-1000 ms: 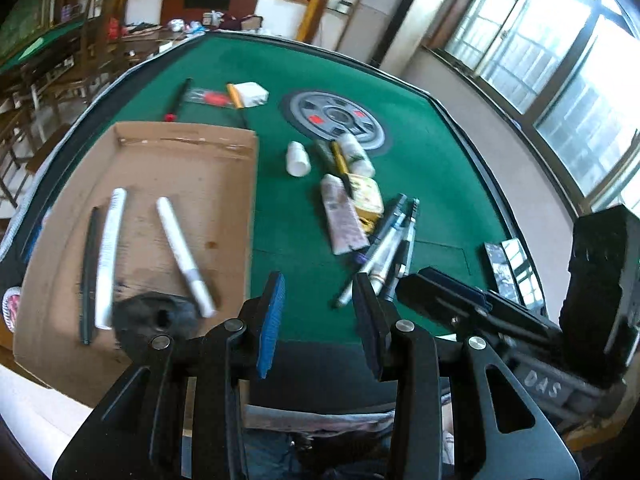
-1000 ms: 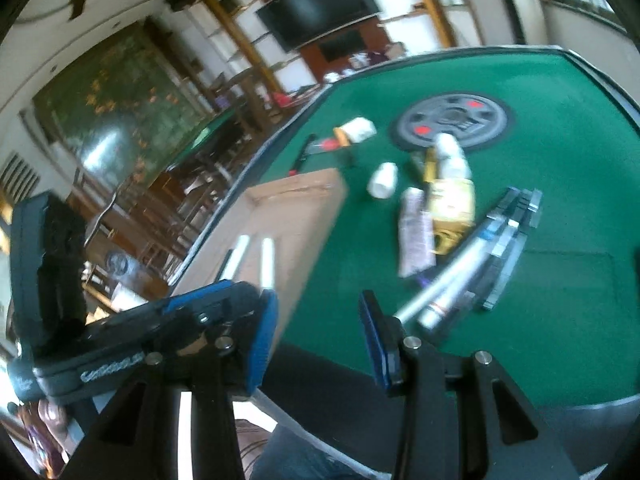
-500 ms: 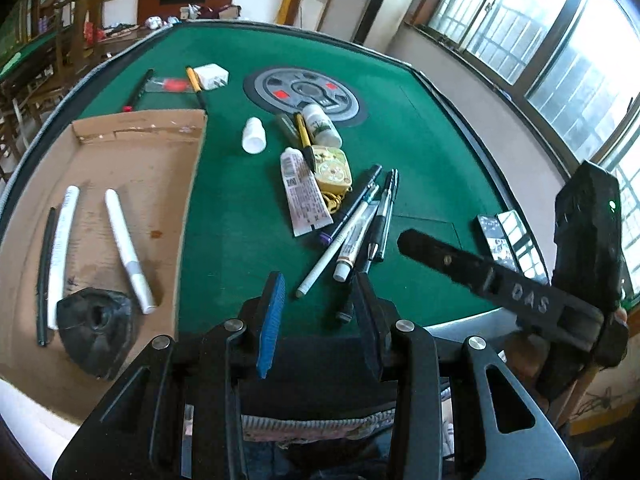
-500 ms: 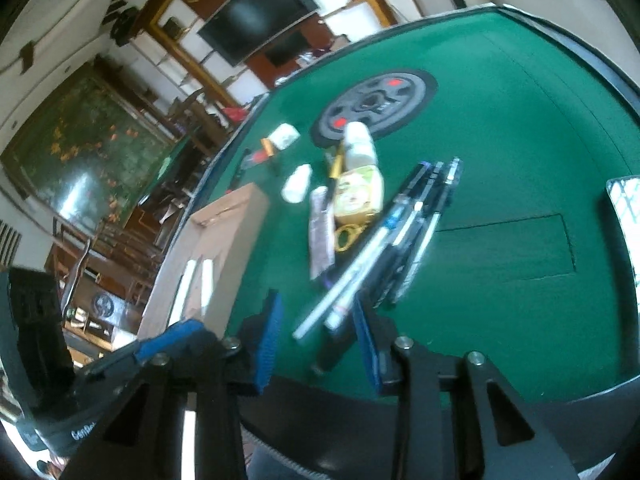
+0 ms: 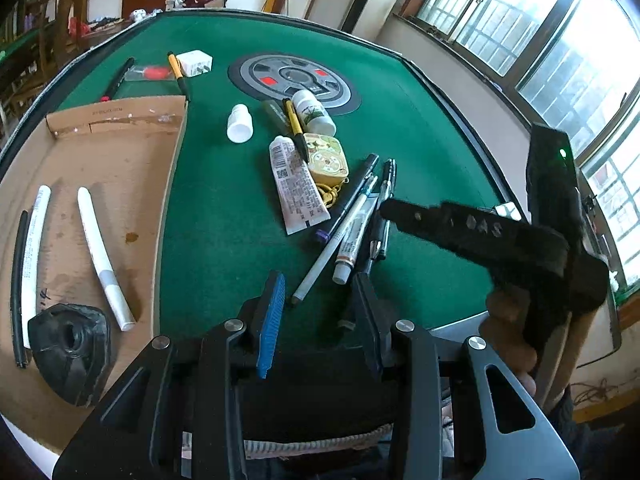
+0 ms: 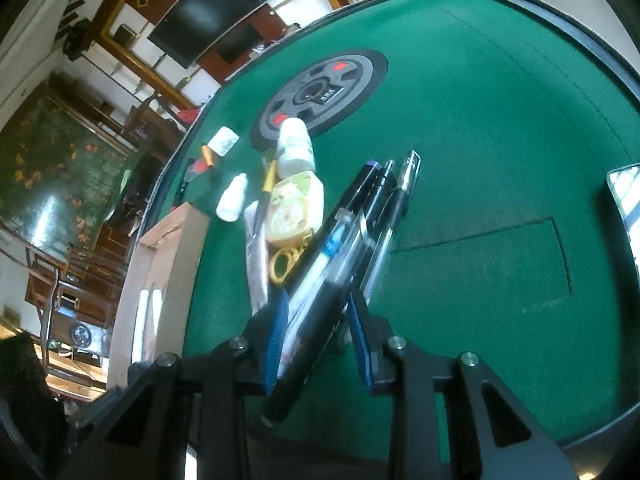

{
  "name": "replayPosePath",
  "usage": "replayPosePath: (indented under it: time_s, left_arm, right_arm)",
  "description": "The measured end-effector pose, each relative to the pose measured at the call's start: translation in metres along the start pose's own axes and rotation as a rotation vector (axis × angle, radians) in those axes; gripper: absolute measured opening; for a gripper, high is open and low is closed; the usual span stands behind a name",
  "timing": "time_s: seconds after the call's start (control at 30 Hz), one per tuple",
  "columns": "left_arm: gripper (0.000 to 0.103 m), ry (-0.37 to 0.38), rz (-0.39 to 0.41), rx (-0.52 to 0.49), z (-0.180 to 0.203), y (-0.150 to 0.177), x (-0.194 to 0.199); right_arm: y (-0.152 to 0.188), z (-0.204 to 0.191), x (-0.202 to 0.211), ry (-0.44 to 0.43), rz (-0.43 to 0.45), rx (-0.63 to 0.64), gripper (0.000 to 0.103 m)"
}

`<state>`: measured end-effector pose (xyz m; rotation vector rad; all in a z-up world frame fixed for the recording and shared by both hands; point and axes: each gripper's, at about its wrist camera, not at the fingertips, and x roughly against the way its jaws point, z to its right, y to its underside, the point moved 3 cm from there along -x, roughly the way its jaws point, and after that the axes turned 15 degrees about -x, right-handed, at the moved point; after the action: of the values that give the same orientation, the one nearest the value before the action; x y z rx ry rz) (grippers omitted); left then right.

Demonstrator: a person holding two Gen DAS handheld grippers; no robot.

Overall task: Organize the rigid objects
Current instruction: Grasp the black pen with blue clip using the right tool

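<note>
A bundle of pens (image 5: 352,220) lies on the green table (image 5: 224,200), right of a white tube (image 5: 296,184) and a yellow case (image 5: 326,158). My right gripper (image 6: 318,312) is open, its blue pads either side of the near ends of the pens (image 6: 352,232); it shows from the side in the left wrist view (image 5: 384,208). My left gripper (image 5: 318,296) is open and empty, low over the table's near edge. A cardboard tray (image 5: 116,160) at the left holds two white markers (image 5: 102,256), a black stick and a black lump (image 5: 70,350).
A small white bottle (image 5: 239,123), a larger bottle (image 5: 312,112), a yellow-black pen (image 5: 294,128), a grey round plate (image 5: 294,78), a white box (image 5: 194,63) and a red-handled tool (image 5: 148,73) lie farther back. A shiny tile (image 6: 624,196) sits at the right edge.
My right gripper has moved forward and down onto the pen bundle, so the pens now lie between its pads. The left gripper has hardly moved.
</note>
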<state>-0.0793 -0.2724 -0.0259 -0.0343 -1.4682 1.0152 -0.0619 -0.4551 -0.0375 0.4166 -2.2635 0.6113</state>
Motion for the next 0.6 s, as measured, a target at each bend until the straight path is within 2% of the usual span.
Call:
replayPosePath:
  time_s: [0.17, 0.23, 0.6]
  left_arm:
    - [0.035, 0.010, -0.007, 0.001, -0.003, 0.001, -0.004]
    - [0.035, 0.014, -0.012, -0.001, -0.003, 0.000, -0.006]
    - [0.035, 0.038, -0.040, -0.040, 0.013, -0.002, -0.017]
  right_arm:
    - [-0.013, 0.002, -0.008, 0.052, 0.011, -0.030, 0.029]
    - [-0.014, 0.003, -0.013, 0.075, -0.001, -0.034, 0.019]
    - [-0.009, 0.011, -0.003, 0.043, -0.014, -0.046, 0.009]
